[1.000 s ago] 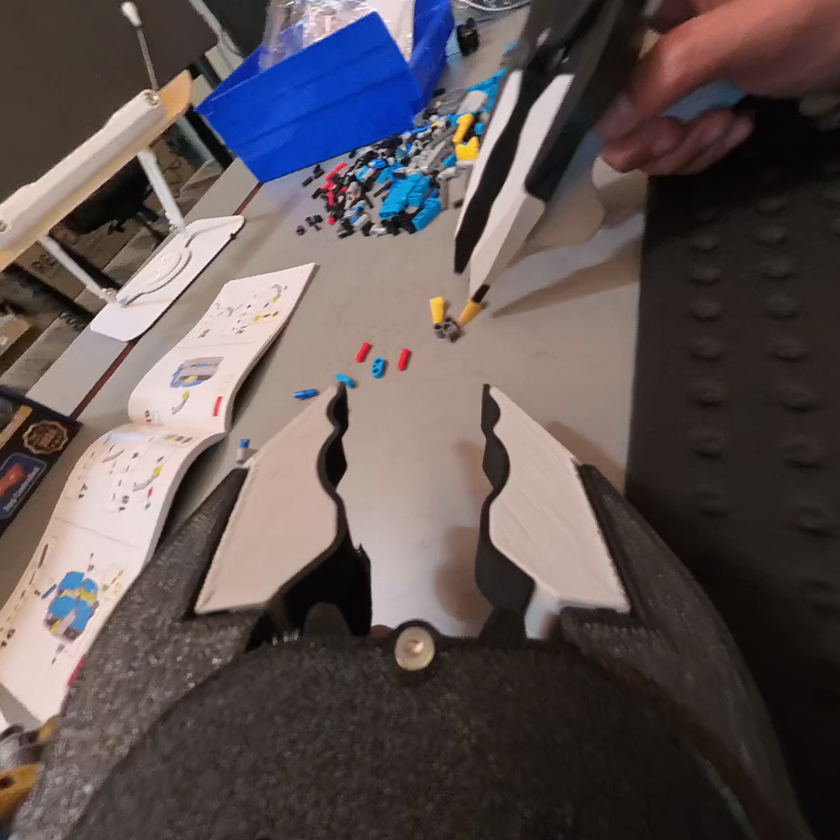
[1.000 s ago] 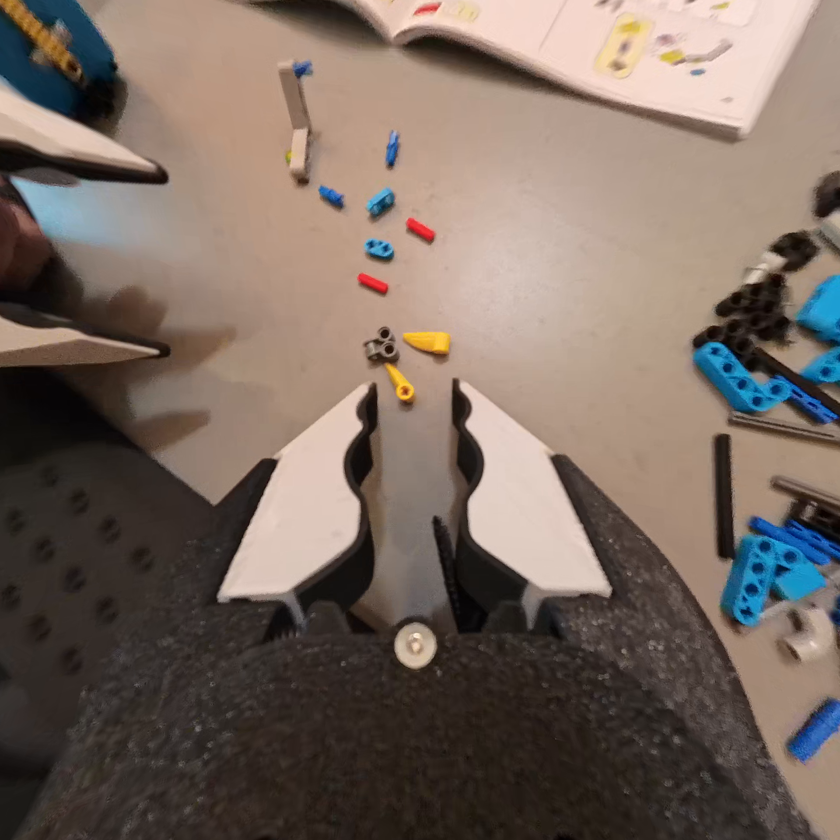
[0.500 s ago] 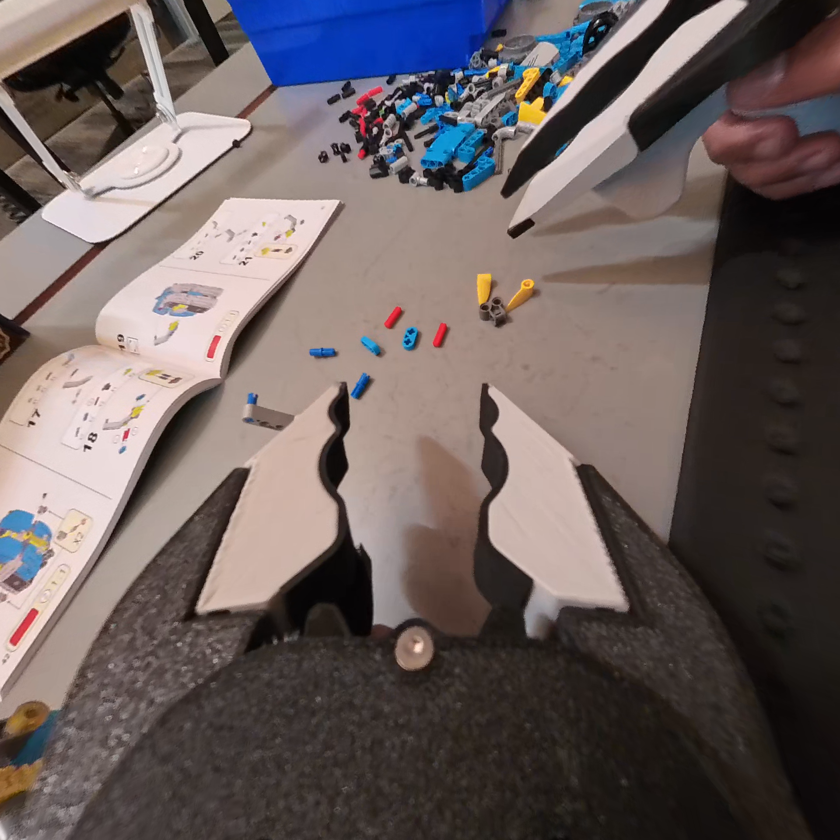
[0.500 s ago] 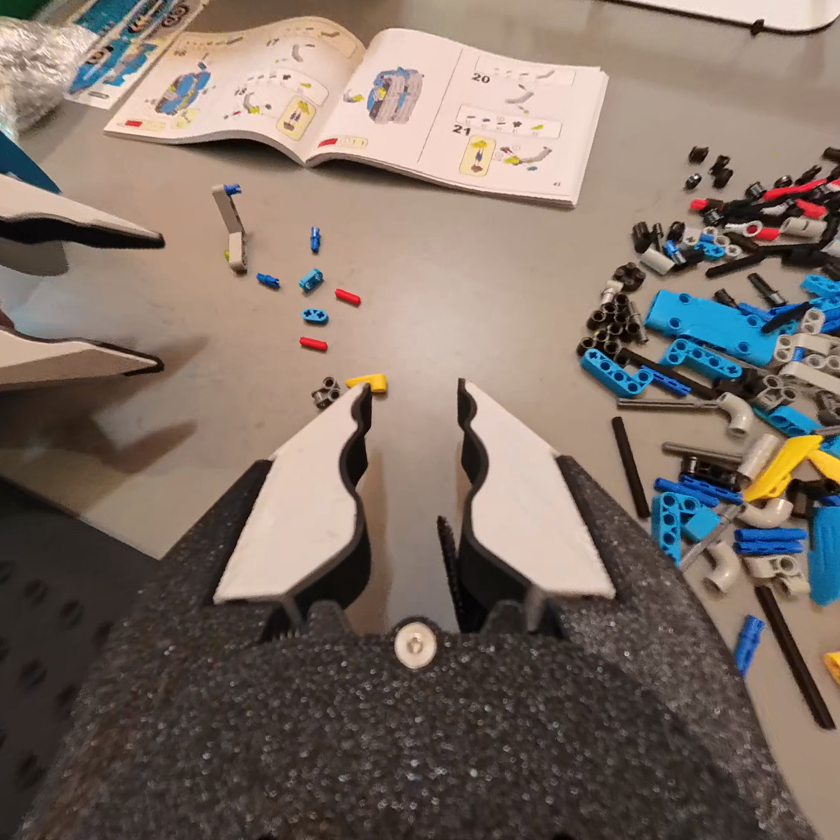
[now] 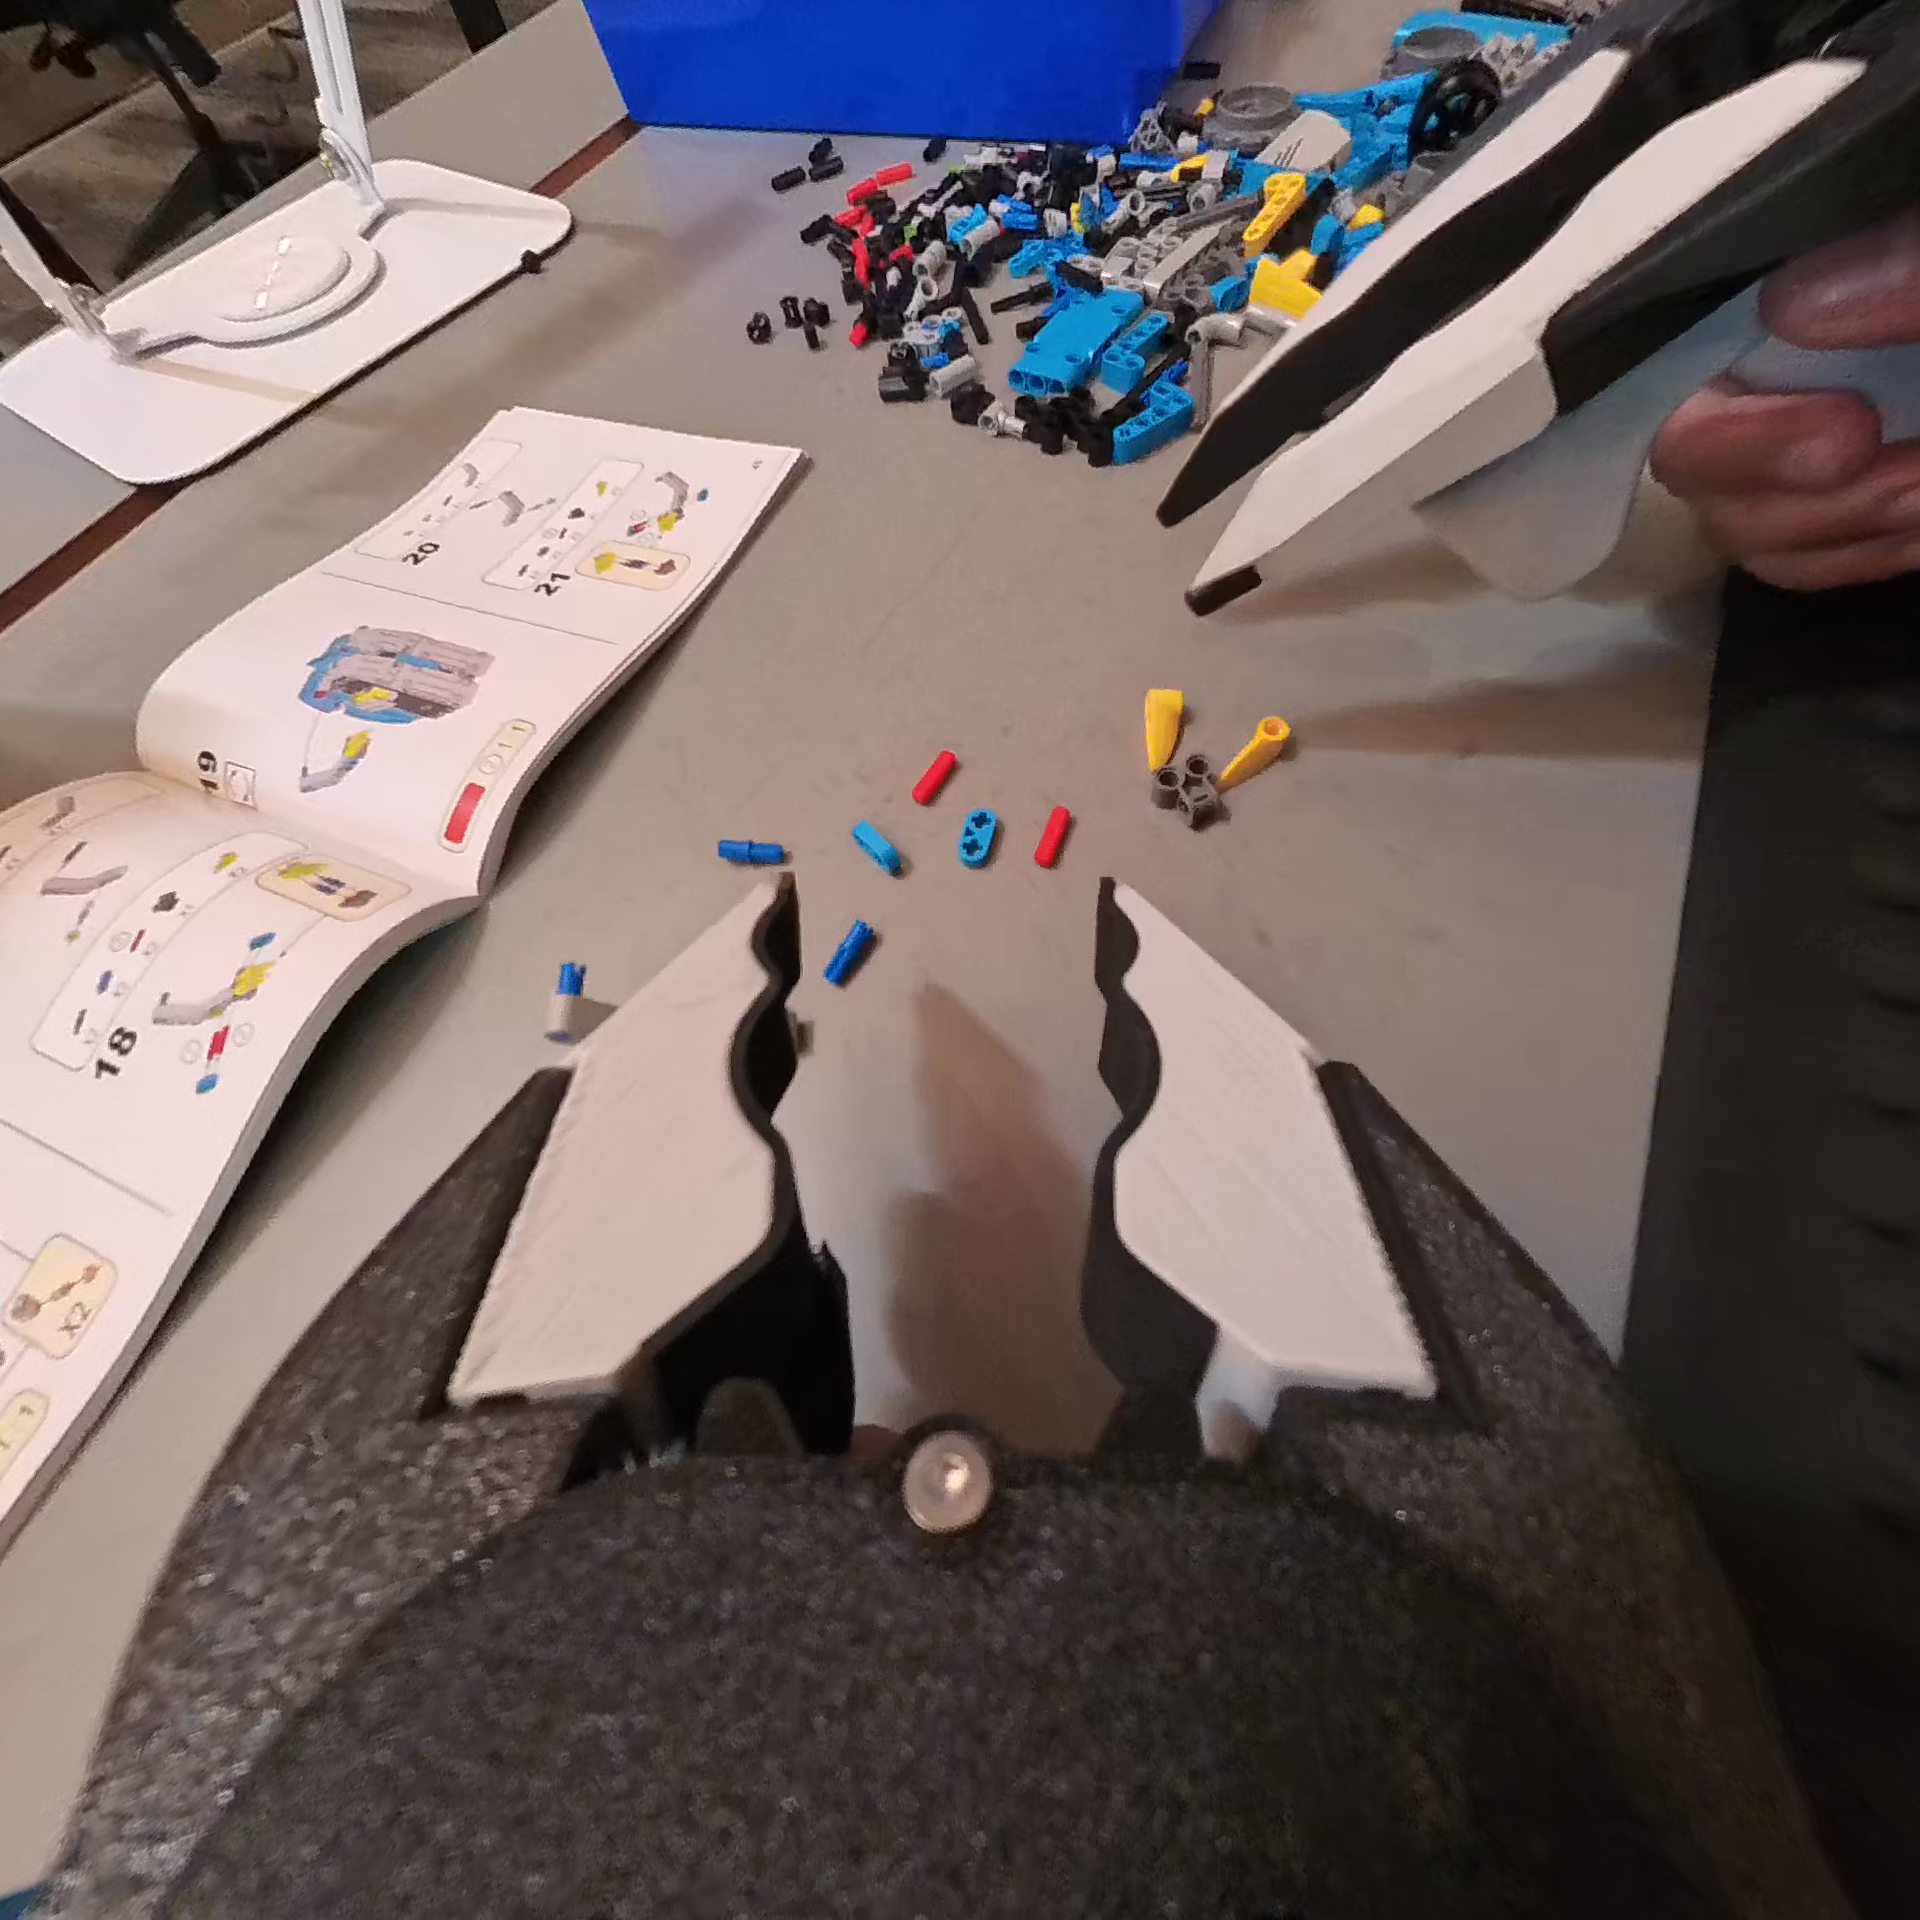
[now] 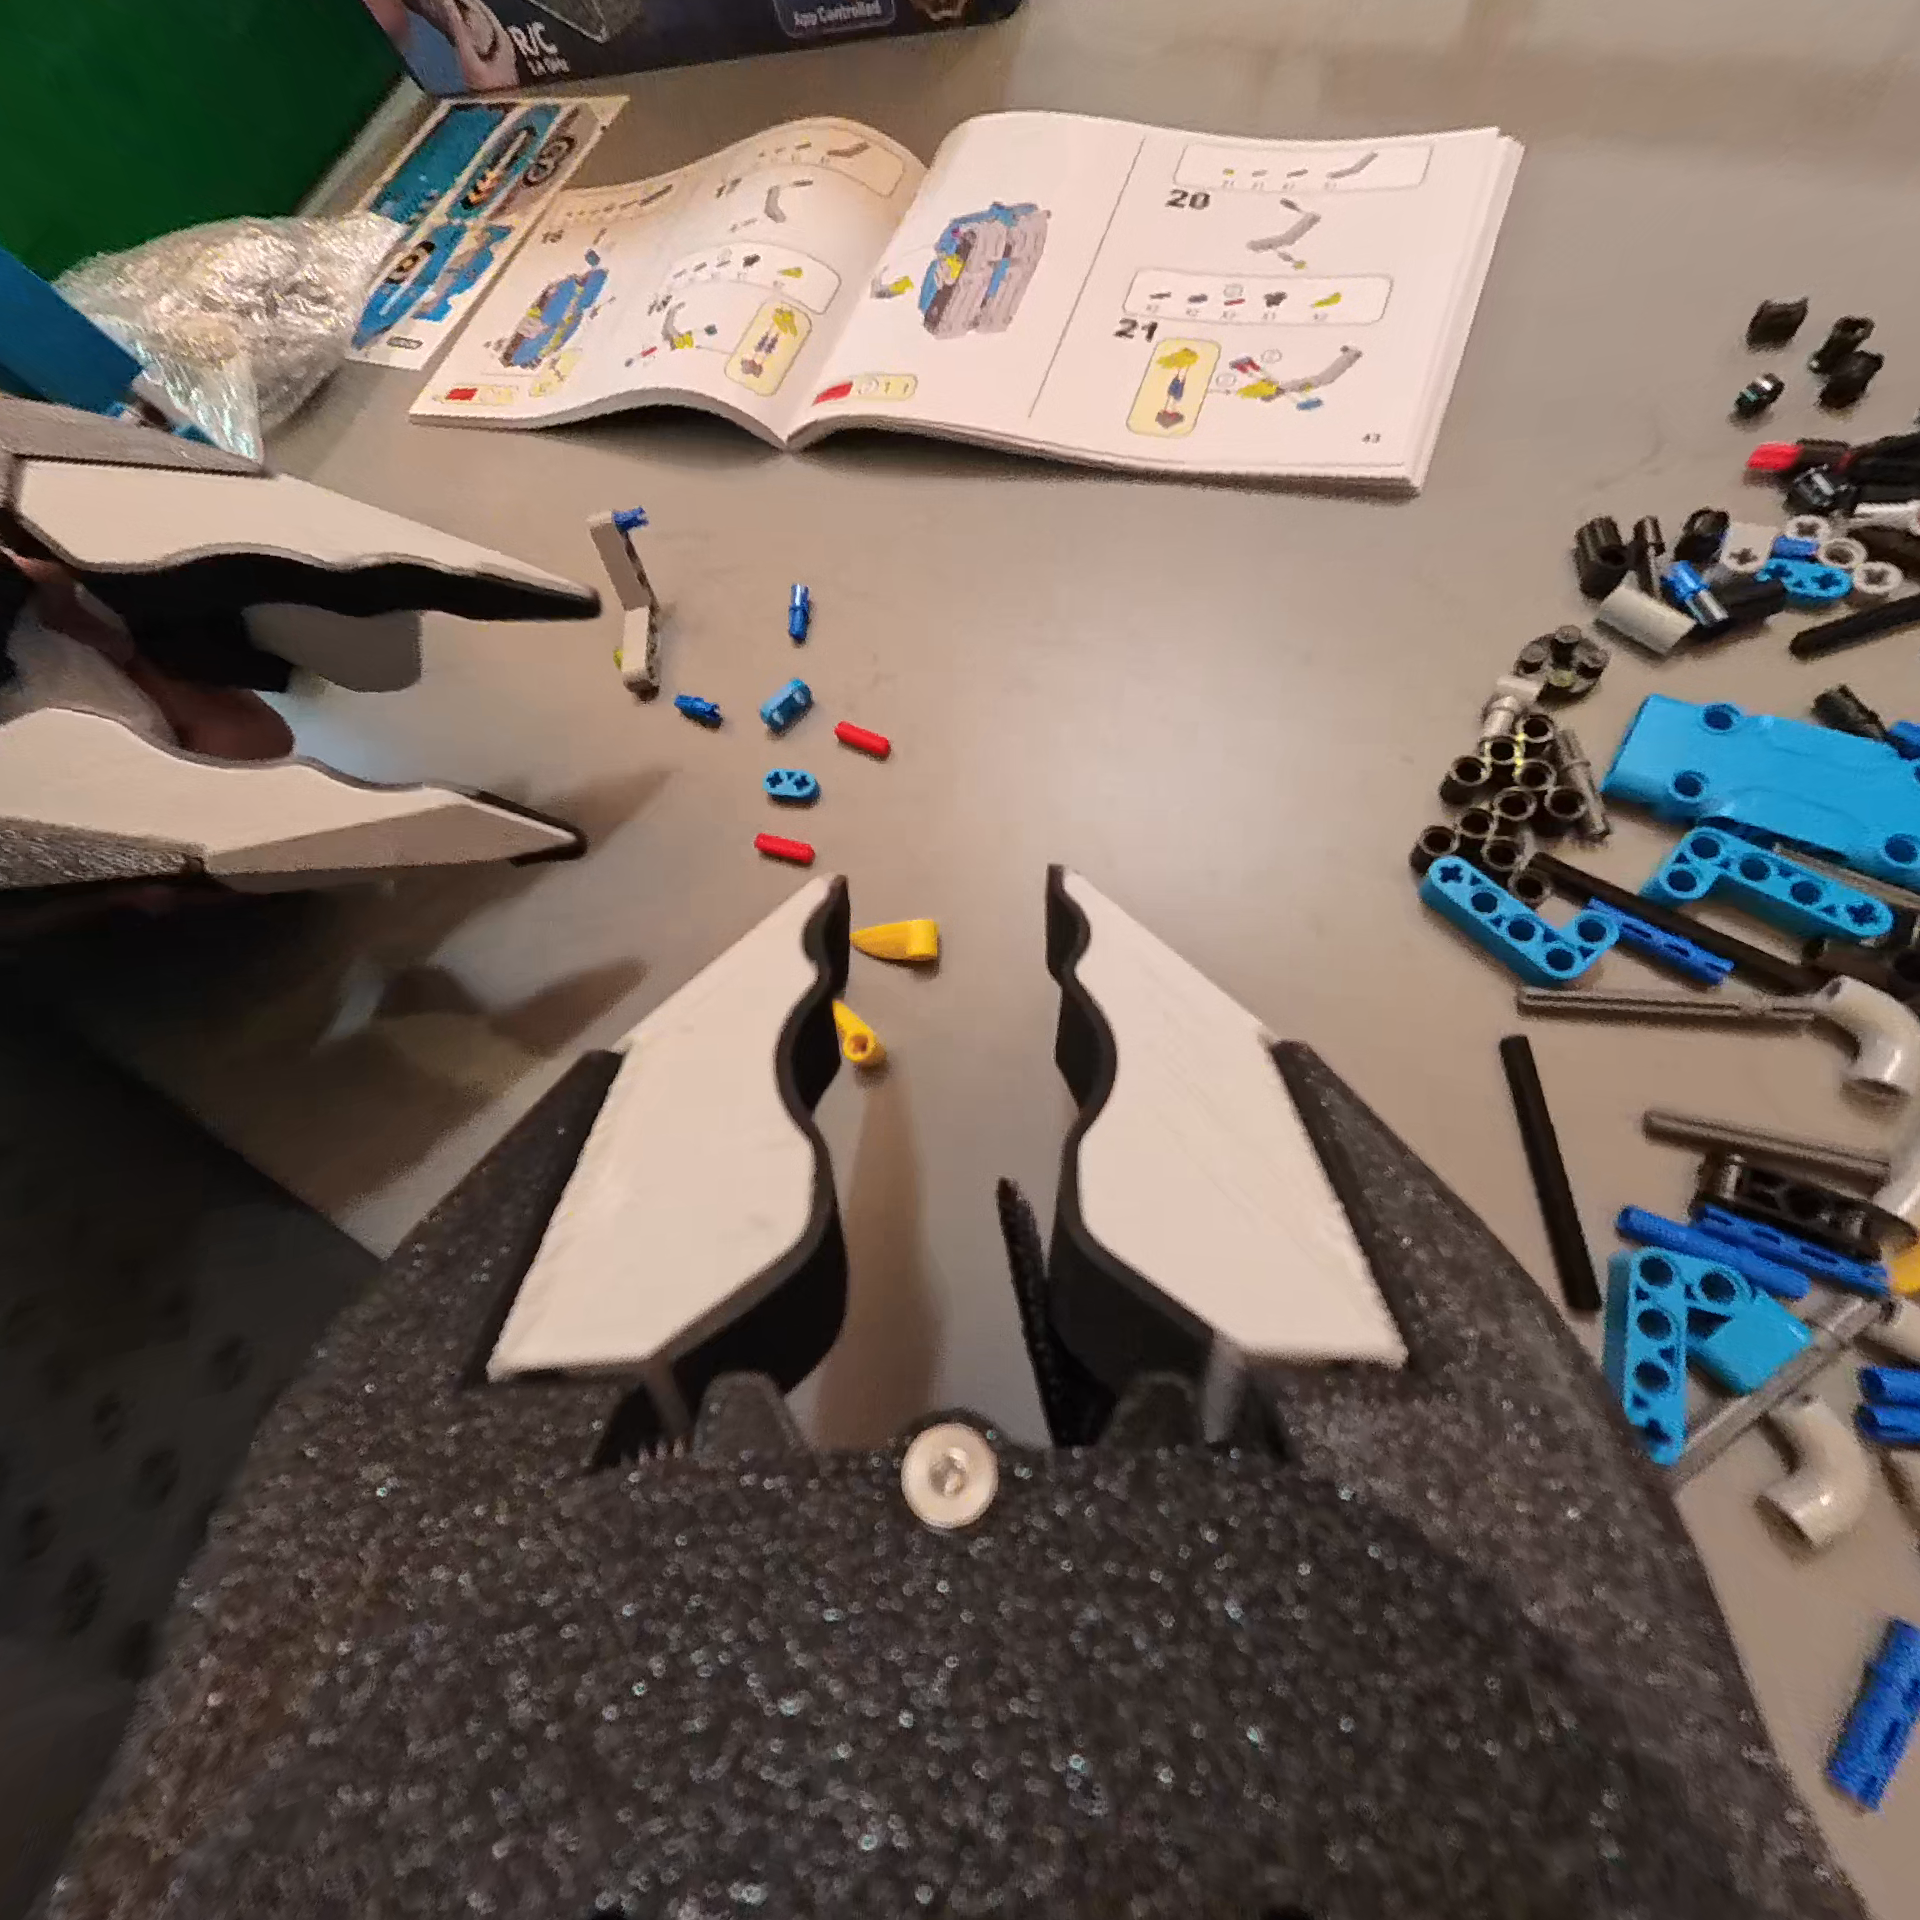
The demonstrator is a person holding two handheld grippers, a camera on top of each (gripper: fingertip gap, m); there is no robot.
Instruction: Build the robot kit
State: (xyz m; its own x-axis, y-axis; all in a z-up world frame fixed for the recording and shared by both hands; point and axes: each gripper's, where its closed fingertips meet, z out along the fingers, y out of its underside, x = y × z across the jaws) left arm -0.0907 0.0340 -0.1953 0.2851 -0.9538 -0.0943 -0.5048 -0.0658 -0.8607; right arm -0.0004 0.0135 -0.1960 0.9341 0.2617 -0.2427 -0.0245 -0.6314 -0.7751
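Both empty with jaws apart, the left gripper hovers just behind a small dark-blue plastic pin angled forward-right, while the right gripper has 2 yellow tapered plastic pieces, seemingly untouched, beside its left fingertip.

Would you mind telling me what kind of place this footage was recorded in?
Probably a workshop or hobby table for building a brick-kit model: an open instruction booklet, a heap of loose building pieces and a blue storage bin on a grey table.
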